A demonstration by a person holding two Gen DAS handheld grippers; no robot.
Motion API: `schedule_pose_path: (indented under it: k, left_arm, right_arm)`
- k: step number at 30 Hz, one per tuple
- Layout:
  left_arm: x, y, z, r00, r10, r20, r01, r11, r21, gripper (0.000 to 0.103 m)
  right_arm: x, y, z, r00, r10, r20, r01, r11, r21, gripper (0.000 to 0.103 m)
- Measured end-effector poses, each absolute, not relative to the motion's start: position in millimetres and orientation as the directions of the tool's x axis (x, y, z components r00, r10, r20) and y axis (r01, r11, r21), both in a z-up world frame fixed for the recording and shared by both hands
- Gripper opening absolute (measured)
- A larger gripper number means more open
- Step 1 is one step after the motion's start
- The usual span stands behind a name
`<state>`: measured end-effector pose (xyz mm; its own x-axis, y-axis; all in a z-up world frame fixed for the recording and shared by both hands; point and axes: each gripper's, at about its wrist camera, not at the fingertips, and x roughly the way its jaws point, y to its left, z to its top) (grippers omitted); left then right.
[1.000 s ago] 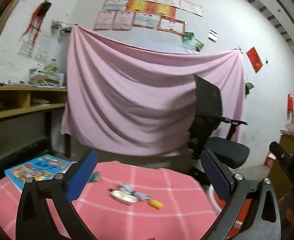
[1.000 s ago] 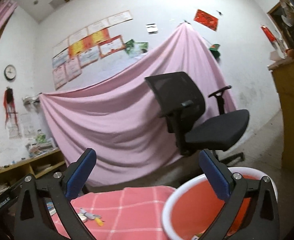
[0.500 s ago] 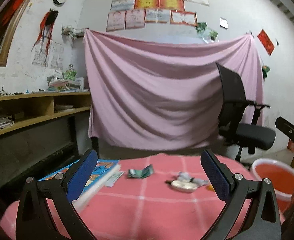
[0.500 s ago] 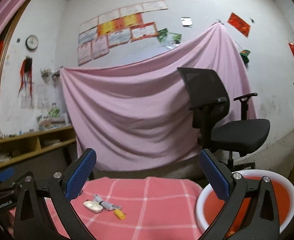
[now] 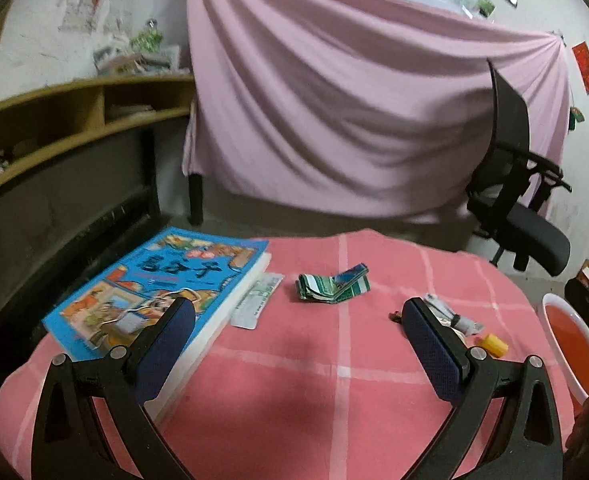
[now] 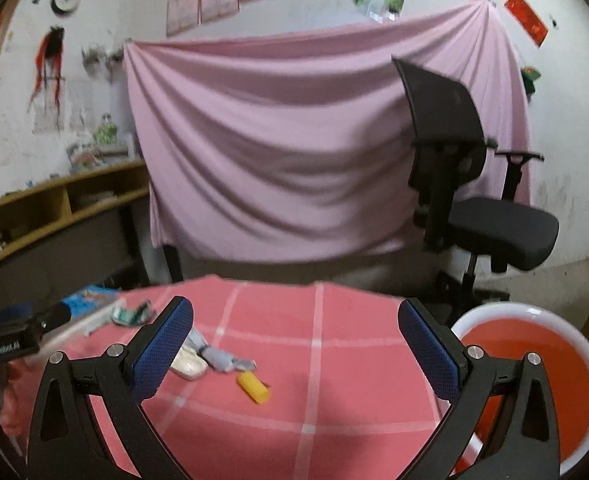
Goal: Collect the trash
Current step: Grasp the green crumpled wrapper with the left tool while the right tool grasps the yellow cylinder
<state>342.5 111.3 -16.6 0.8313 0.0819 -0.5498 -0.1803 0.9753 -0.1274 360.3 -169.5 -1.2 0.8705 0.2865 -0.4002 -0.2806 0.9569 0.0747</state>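
Note:
A crumpled green wrapper lies mid-table on the pink checked cloth, ahead of my open left gripper. A grey-white wrapper and a yellow piece lie by its right finger. In the right wrist view the yellow piece, grey wrapper, a pale oval piece and the green wrapper lie on the cloth. My right gripper hangs open and empty above them. An orange basin with a white rim sits at the table's right; its edge also shows in the left view.
A blue picture book lies at the table's left, with a paper slip beside it. A black office chair stands behind the table before a pink sheet. Wooden shelves run along the left wall.
Both grippers have tilted downward and come closer over the table. The book, green wrapper and other scraps now fill more of each view. Both grippers stay open.

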Motion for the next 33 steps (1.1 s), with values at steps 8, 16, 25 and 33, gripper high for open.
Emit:
schedule_pose_path:
  k: [8, 16, 25, 33]
  left_arm:
    - [379.2, 115.9, -28.7, 0.779, 0.026, -0.626, -0.143, 0.98, -0.138, 0.101]
    - [417.1, 105.8, -39.9, 0.722, 0.017, -0.692, -0.106, 0.991, -0.087, 0.101]
    - [440.0, 105.0, -51.5, 0.658, -0.035, -0.752, -0.105, 0.985, -0.138, 0.093]
    - [447.0, 113.2, -54.7, 0.632, -0.05, -0.773, -0.133, 0.976, -0.173, 0.061]
  right_arm:
    - [389.6, -164.5, -28.1, 0.725, 0.329, -0.605, -0.329, 0.937, 0.116, 0.095]
    - [403.3, -151.5, -47.0, 0.59, 0.367, -0.719, -0.397, 0.908, 0.137, 0.075]
    - [411.7, -141.8, -57.9, 0.516, 0.364, -0.776, -0.425, 0.894, 0.137, 0.044]
    - [421.8, -140.9, -58.5, 0.511, 0.368, -0.776, -0.433, 0.891, 0.138, 0.014]
